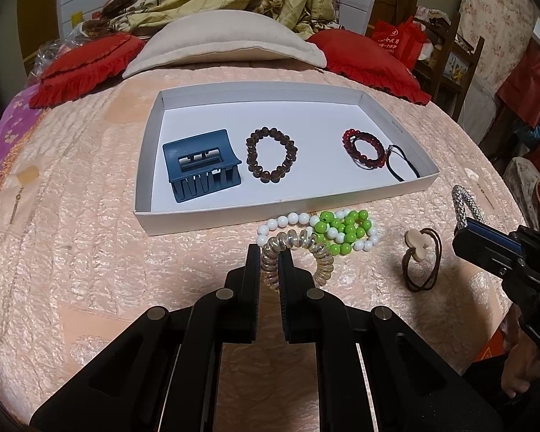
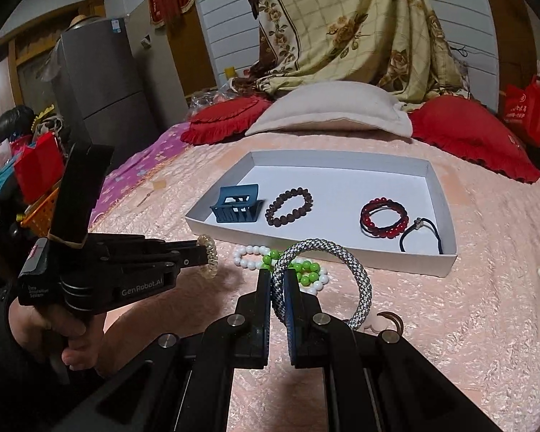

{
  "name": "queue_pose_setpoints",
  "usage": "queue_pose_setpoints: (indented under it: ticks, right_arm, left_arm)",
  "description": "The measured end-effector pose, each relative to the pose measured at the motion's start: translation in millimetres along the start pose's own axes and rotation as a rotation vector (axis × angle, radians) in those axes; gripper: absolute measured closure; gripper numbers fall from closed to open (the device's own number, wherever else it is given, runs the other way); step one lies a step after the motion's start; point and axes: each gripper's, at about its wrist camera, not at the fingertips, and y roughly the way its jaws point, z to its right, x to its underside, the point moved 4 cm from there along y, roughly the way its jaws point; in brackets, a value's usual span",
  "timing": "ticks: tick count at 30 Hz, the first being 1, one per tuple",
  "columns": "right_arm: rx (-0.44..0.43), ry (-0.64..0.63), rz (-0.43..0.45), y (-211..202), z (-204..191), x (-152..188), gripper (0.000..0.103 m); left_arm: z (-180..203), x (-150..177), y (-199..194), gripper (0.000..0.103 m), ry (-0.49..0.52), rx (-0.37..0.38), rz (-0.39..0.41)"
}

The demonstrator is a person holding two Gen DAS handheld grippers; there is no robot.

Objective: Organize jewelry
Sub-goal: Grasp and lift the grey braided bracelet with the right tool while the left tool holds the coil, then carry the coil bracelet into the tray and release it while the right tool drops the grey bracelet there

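A white tray (image 1: 212, 212) on the bed holds a blue hair claw (image 1: 201, 165), a brown bead bracelet (image 1: 271, 154), a red bead bracelet (image 1: 364, 147) and a black cord (image 1: 401, 163). My left gripper (image 1: 270, 255) is shut on a clear spiral hair tie (image 1: 320, 252) just in front of the tray. My right gripper (image 2: 278, 277) is shut on a silver mesh bangle (image 2: 356, 270), lifted off the bedcover. White beads (image 1: 288, 221) and green beads (image 1: 345, 232) lie tangled near the tray's front wall.
A brown hair elastic with a cream charm (image 1: 421, 252) lies to the right on the pink bedcover (image 1: 90, 252). Pillows (image 1: 226, 41) and red cushions (image 1: 370, 59) sit behind the tray. A person's hand (image 2: 72, 334) grips the left tool.
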Motion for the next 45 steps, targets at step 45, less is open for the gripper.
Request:
queue_pose_setpoints:
  ticks: [45]
  right_arm:
    - [0.024,0.137,-0.161,172,61,-74,0.096]
  left_arm:
    - [-79,-132,131,0.095,-0.263,-0.072,-0.057]
